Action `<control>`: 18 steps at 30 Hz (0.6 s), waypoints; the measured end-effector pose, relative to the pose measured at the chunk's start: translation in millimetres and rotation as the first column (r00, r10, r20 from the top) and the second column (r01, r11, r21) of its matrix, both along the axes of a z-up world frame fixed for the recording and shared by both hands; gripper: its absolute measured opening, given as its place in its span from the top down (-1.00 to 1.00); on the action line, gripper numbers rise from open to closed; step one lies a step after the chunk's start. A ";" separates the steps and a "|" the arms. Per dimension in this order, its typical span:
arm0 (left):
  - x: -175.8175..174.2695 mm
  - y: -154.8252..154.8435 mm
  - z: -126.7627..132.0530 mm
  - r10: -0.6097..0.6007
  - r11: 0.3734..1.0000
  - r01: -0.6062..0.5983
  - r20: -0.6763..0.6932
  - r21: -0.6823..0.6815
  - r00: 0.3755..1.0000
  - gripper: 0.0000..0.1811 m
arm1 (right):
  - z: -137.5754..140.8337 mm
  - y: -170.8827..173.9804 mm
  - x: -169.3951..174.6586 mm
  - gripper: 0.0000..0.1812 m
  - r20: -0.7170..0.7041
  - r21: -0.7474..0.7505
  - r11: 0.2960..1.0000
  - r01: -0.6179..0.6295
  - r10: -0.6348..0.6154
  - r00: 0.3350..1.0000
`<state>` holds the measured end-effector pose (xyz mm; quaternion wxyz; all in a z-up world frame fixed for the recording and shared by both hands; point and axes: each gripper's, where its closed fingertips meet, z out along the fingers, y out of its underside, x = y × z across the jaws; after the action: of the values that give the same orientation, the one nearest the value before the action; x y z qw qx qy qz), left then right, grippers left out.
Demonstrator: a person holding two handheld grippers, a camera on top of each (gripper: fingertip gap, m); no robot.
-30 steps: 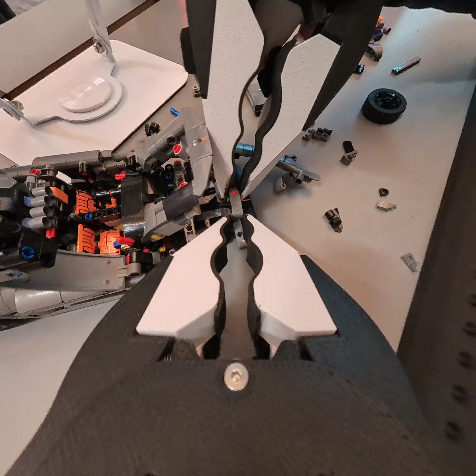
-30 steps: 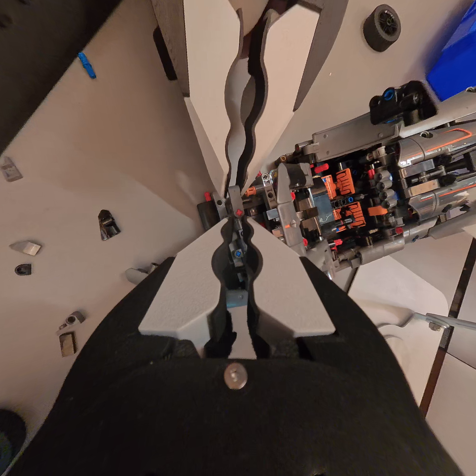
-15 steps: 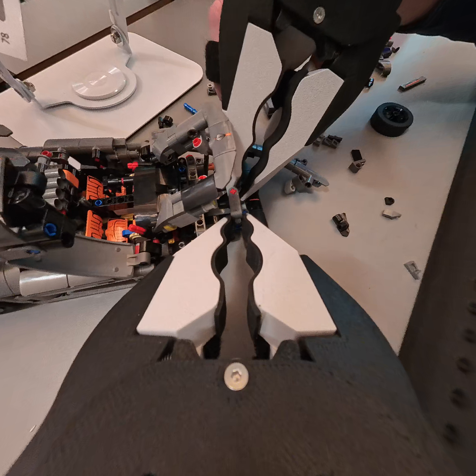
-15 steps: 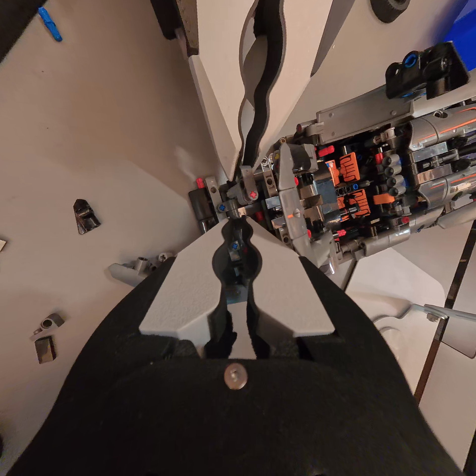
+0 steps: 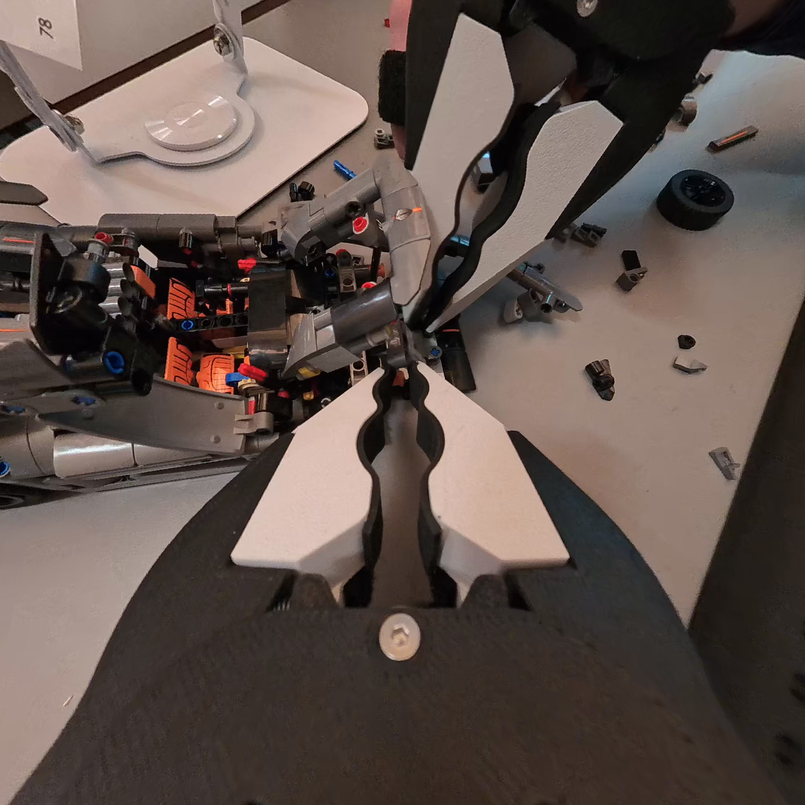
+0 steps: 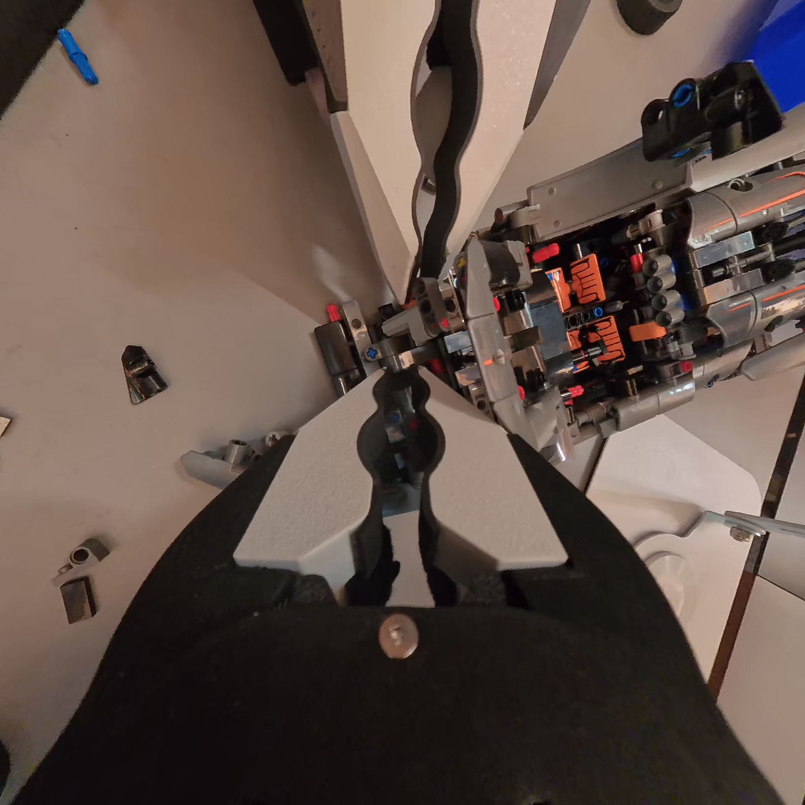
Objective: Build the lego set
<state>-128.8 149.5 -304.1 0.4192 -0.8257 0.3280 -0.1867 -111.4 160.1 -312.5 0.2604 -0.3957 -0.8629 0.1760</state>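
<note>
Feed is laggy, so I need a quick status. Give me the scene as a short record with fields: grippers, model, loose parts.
left gripper: shut on small grey connector piece at the model's end
right gripper: shut on the same connector, from the opposite side
car model: grey and orange, partly built, on the table
loose wheel: on the table, apart from the model
blue pin: on the table, untouched

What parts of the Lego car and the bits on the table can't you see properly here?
- Lego car: its rear runs off the left edge in the left wrist view.
- Small grey piece: right gripper fingers cover most of it.
- Black wheel: cut by the top edge, right wrist view.
</note>
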 end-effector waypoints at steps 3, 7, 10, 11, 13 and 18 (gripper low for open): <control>0.1 -0.1 0.4 -0.004 1.000 0.005 -0.003 0.008 1.000 0.95 | 1.0 -0.1 -1.3 0.94 -0.009 -0.015 1.000 0.007 -0.007 1.000; 0.8 -0.4 0.8 -0.010 1.000 0.010 0.002 0.010 1.000 0.95 | 2.3 -3.1 -2.2 0.92 -0.015 -0.044 0.999 0.006 -0.007 1.000; 1.8 -1.1 1.7 -0.020 1.000 0.020 0.005 0.017 1.000 0.95 | 3.6 -3.8 -4.0 0.89 -0.025 -0.059 0.998 0.016 -0.017 1.000; 2.7 -1.7 2.3 -0.027 0.999 0.026 0.006 0.020 1.000 0.95 | 4.1 -3.8 -4.9 0.89 -0.029 -0.064 0.998 0.021 -0.022 0.999; 3.5 -2.2 2.9 -0.033 0.999 0.033 0.003 0.027 0.999 0.95 | 4.9 -5.3 -6.3 0.85 -0.035 -0.078 0.997 0.027 -0.029 0.999; 5.5 -3.3 3.6 -0.047 0.998 0.047 -0.001 0.037 0.999 0.95 | 6.0 -8.2 -8.0 0.83 -0.043 -0.109 0.994 0.029 -0.034 0.998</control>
<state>-123.2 146.1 -300.5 0.4296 -0.8100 0.3508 -0.1903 -119.5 151.9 -306.5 0.2606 -0.4189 -0.8396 0.2273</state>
